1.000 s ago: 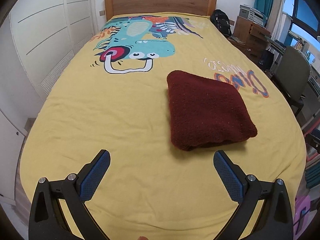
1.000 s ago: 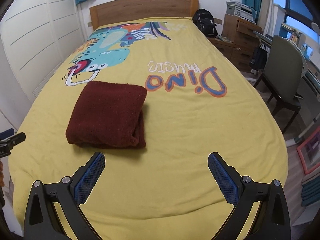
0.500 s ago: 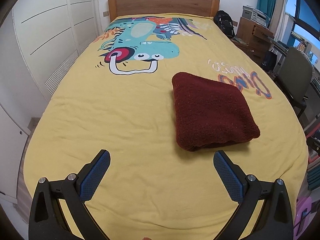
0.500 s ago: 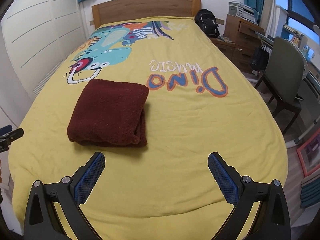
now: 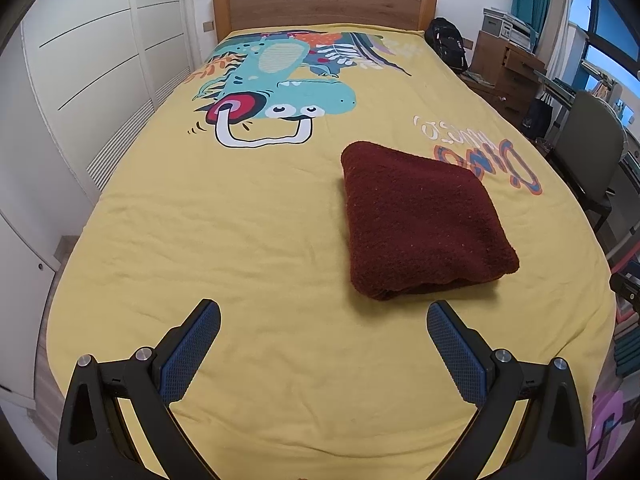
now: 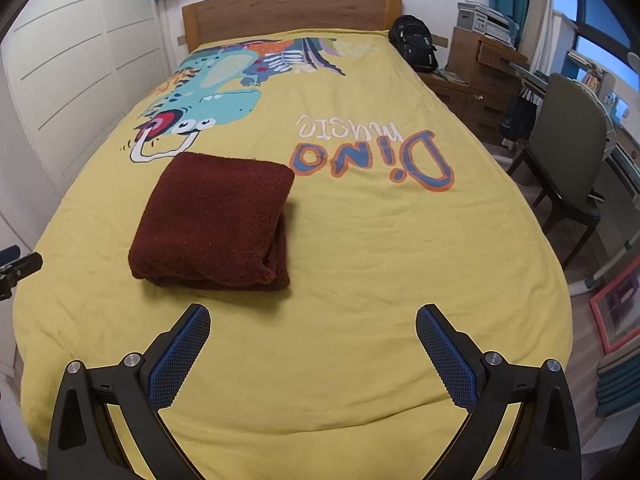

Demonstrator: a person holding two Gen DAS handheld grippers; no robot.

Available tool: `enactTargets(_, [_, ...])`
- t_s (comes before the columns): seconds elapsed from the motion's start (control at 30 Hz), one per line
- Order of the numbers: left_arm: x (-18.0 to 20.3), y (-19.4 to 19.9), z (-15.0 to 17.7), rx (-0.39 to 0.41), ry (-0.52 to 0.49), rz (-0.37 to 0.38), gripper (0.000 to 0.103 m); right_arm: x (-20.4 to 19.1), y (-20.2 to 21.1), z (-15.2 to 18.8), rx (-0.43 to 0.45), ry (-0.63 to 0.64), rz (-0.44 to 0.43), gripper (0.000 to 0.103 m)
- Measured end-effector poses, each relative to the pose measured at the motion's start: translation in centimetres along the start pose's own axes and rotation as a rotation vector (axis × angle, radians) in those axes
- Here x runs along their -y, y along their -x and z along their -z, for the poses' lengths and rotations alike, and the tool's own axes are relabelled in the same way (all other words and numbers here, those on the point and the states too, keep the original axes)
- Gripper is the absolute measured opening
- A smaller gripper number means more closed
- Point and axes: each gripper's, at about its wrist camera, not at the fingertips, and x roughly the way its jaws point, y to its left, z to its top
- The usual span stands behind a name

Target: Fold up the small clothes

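Left claw (image 5: 323,322) is hanging wide, holding nothing, above the near end of the bed (image 5: 260,240). Right claw (image 6: 313,326) is also gaping wide with nothing in it, likewise over the near end. Both sets of blue pads (image 6: 178,356) are sitting well apart from the cloth.

Maroon cloth (image 5: 420,220) is lying folded into a thick square on the yellow bedspread (image 6: 360,260), flat, with stacked layers showing along its near and right edges. In the left view it's sitting ahead and right of the claw; in the right view (image 6: 212,216) it's ahead and left. It's lying between the dino print (image 5: 276,92) and the "Dino music" lettering (image 6: 372,152), just beside both, not being touched by either claw.

Chair (image 6: 568,160) is standing off the bed's right side, backpack (image 6: 414,42) near the headboard (image 6: 288,10).
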Motion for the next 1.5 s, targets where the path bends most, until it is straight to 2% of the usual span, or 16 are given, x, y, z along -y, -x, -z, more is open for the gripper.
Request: enactTargets(1.5, [-0.4, -1.1, 0.4, -0.032, 0.001, 0.001, 0.102, 0.2, -1.5, 0.9, -0.049, -0.002, -0.008, 0.103])
